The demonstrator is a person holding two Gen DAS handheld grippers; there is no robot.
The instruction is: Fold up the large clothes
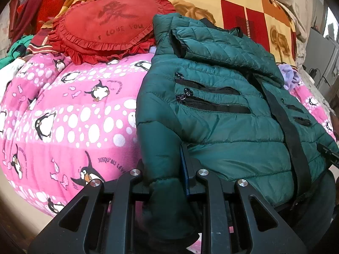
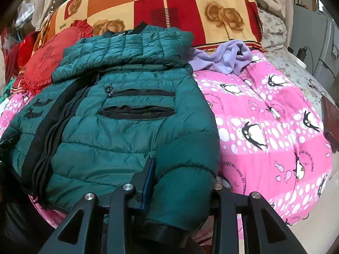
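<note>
A dark green puffer jacket (image 1: 222, 127) (image 2: 116, 137) lies front-up on a pink penguin blanket (image 1: 74, 116) (image 2: 264, 116). Its black zip runs down the middle and its quilted hood is folded over the chest. My left gripper (image 1: 163, 169) is shut on the sleeve at the jacket's left edge, which bulges between the fingers and droops towards the camera. In the right wrist view my right gripper (image 2: 182, 180) holds the opposite sleeve. That sleeve fills the gap beside the blue pad (image 2: 149, 175) and hides the other finger.
A red frilled heart cushion (image 1: 106, 27) (image 2: 46, 61) sits behind the jacket on the left. A lilac fleece garment (image 2: 224, 57) lies at its right shoulder. A checked rose-print quilt (image 1: 233, 0) is piled at the back. Grey furniture and cables (image 2: 305, 50) stand on the right.
</note>
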